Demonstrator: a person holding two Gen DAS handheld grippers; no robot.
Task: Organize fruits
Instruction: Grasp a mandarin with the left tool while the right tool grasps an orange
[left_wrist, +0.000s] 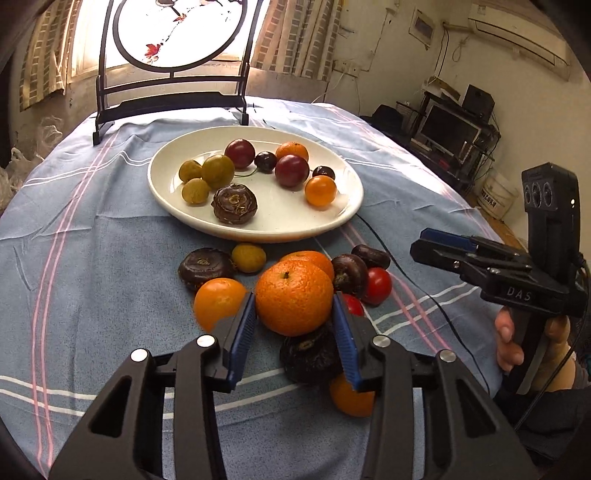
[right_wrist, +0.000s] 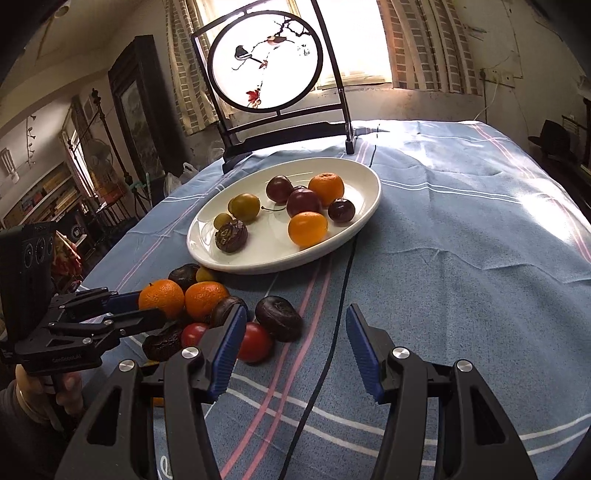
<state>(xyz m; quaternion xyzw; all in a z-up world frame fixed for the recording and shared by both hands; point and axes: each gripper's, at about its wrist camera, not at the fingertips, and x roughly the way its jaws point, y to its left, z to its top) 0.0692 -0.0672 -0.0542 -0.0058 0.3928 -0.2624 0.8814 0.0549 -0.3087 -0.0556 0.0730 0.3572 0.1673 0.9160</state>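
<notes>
My left gripper (left_wrist: 295, 314) is shut on a large orange mandarin (left_wrist: 293, 297), held just above the fruit pile on the blue cloth; it also shows in the right wrist view (right_wrist: 161, 297). Under it lie dark water chestnuts (left_wrist: 309, 356), more mandarins (left_wrist: 218, 301), red cherry tomatoes (left_wrist: 377, 285) and a yellow-green fruit (left_wrist: 248, 257). The white oval plate (left_wrist: 273, 221) behind holds several fruits: mandarins, dark red plums, yellow-green fruits and a water chestnut. My right gripper (right_wrist: 295, 350) is open and empty over the cloth, right of the pile, near a tomato (right_wrist: 255, 341).
A black cable (right_wrist: 332, 332) runs across the cloth from the plate toward me. A black-framed round painted screen (right_wrist: 264, 62) stands at the table's far edge. Shelves and a monitor (left_wrist: 447, 129) stand beyond the table's right side.
</notes>
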